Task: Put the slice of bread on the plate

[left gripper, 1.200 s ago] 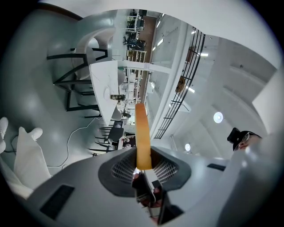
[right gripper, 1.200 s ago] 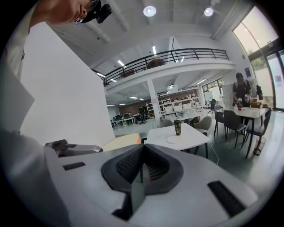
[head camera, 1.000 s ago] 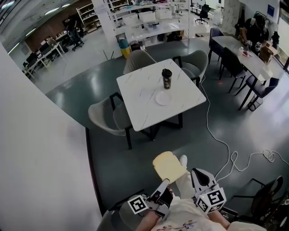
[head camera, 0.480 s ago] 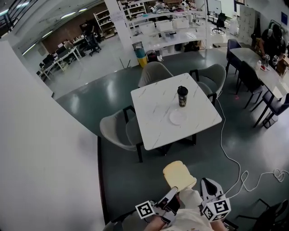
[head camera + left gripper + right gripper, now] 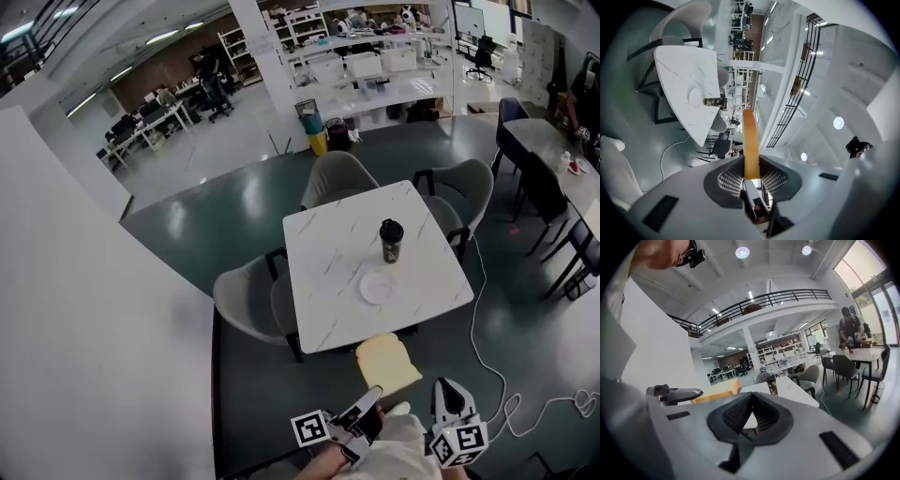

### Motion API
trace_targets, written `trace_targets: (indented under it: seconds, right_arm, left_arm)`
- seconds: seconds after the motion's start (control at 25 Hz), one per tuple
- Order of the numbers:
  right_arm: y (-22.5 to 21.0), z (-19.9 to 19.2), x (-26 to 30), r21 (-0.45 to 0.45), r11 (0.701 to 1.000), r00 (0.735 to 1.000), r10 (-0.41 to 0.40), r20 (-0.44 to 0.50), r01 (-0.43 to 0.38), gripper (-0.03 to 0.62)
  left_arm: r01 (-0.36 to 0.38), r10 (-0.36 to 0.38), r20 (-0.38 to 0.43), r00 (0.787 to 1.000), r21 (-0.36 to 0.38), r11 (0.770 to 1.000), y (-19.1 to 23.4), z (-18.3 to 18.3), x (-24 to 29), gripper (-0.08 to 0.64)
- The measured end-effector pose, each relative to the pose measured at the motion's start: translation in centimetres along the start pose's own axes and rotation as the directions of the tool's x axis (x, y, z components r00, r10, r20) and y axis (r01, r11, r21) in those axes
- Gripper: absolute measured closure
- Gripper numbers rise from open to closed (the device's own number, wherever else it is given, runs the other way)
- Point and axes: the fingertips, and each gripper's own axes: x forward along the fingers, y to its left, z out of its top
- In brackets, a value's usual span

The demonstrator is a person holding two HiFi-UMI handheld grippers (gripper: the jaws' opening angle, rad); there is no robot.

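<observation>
Marble-white table (image 5: 328,272) nearer ahead of both grippers than a second ago. Bare plate (image 5: 377,286) on it, beyond left gripper (image 5: 374,393). Pinched edge-on in those jaws: slice of bread (image 5: 387,364), jutting forward by table's near edge. Right gripper (image 5: 453,389) alongside, clenched on nothing. Dark cup (image 5: 391,241) just past plate, contents hidden under lid.

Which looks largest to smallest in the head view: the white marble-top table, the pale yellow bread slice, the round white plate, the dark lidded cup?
1. white marble-top table
2. pale yellow bread slice; being nearer the camera enlarges it
3. round white plate and dark lidded cup: too alike to rank, the plate wider, the cup taller
</observation>
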Motion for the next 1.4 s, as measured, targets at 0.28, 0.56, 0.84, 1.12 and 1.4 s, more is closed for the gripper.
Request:
trace_targets:
  seconds: [0.28,0.56,0.84,1.12,1.4]
  right_arm:
    - [-3.4,3.3,4.5,0.006,0.998,0.998,0.057,0.009,-0.057,0.588]
    - [-6.4,5.3,6.8,0.011,0.995,0.995,0.100,0.015,-0.100,0.588]
    - [-8.3,5.5,8.0,0.034,0.993,0.994,0.110,0.020,-0.111,0.588]
    - [-8.1,5.8,8.8,0.021,0.989,0.989,0.147,0.023,-0.148,0.587]
    - [-7.4,6.7,10.8,-0.004,0.989,0.989,0.145,0.023,-0.145,0.588]
  left_arm:
    - [-0.029,0.029,0.040,0.999,0.007,1.000,0.7,1.7,5.6,0.462]
    - [-0.027,0.026,0.088,0.996,0.007,1.000,0.6,3.1,9.8,0.462]
    - [-0.041,0.039,0.107,0.993,0.019,0.999,1.0,3.9,12.3,0.462]
    - [-0.083,0.081,0.092,0.992,0.012,0.997,2.4,4.9,12.7,0.462]
    - [-0.117,0.114,0.077,0.991,0.033,0.993,3.1,7.8,13.1,0.462]
